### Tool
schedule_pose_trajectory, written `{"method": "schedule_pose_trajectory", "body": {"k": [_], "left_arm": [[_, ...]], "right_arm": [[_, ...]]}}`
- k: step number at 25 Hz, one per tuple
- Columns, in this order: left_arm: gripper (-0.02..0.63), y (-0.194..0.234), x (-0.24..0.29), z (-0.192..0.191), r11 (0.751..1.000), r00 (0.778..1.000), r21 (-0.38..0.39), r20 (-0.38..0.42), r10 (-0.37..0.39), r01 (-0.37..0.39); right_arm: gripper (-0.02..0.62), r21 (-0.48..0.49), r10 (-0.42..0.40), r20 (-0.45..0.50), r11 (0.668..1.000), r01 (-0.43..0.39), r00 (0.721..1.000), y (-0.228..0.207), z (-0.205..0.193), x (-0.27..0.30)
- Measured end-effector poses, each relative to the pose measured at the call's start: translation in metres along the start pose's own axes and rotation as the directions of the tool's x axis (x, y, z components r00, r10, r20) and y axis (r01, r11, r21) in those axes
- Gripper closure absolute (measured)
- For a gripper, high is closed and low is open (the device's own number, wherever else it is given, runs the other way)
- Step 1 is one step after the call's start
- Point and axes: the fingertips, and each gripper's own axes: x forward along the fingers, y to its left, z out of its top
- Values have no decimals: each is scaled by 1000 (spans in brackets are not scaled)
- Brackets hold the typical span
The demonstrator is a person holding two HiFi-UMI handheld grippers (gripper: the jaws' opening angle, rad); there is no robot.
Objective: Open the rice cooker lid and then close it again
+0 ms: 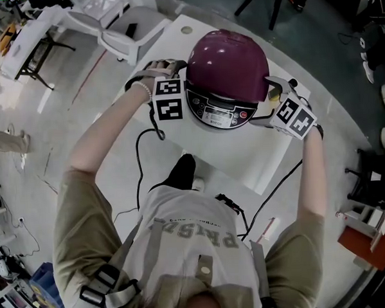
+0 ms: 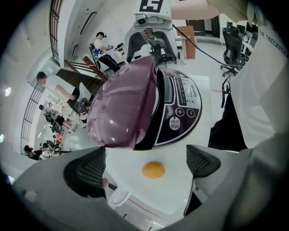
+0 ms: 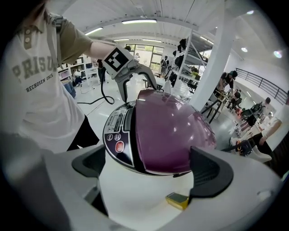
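Rice cooker shut; shirt reads "PRISU".

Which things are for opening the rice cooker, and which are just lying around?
For the job:
rice cooker
its purple lid, shut
left gripper, jaws open
right gripper, jaws open

Just lying about:
small orange round thing
small yellow block
white chair

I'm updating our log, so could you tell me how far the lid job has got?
Nothing looks done: the purple lid sits shut on the rice cooker. In hand: left gripper and right gripper flank it, jaws apart. Left: opening, then closing.
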Motion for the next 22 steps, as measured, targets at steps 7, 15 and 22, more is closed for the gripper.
{"method": "schedule_pose_trajectory", "body": {"k": [7, 15, 22], "left_arm": [[31, -12, 9, -3, 1000, 1000, 11, -19, -24, 24], [29, -20, 18, -8, 998, 998, 39, -47, -48, 50], [29, -22, 22, -11, 996, 996, 63, -69, -53, 57]], "right_arm": [[32, -1, 33, -29, 999, -33, 999, 10, -6, 8], [31, 5, 66, -59, 998, -66, 996, 19, -10, 16], [31, 1, 84, -70, 996, -84, 994, 21, -12, 18]]}}
